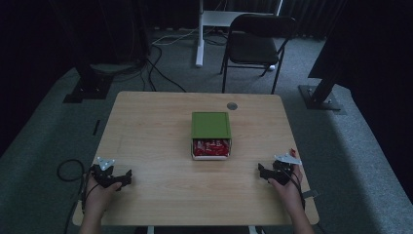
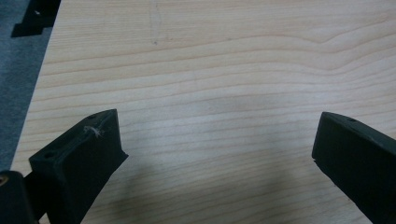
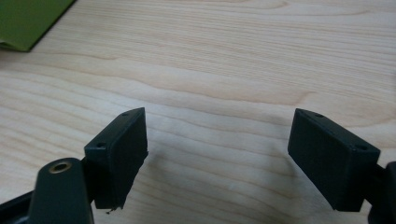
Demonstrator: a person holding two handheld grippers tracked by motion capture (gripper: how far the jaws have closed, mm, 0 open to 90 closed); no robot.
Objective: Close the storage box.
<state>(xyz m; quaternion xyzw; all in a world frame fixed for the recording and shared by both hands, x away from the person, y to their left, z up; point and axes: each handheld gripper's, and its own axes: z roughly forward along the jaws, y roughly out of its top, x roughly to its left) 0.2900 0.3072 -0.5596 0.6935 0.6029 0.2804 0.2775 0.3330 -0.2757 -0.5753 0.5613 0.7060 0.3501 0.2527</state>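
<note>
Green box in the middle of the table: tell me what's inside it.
The green box has its front open, showing red packets packed side by side in a white tray. The lid covers everything farther back, so how many lie inside cannot be told.

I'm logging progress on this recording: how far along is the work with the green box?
Done: the green box sits mid-table with its lid pushed back, red packets showing at the near end. In hand: nothing. The left gripper and right gripper rest near the table's front corners, jaws open, both apart from the box. Left: any handling of box or packets.
</note>
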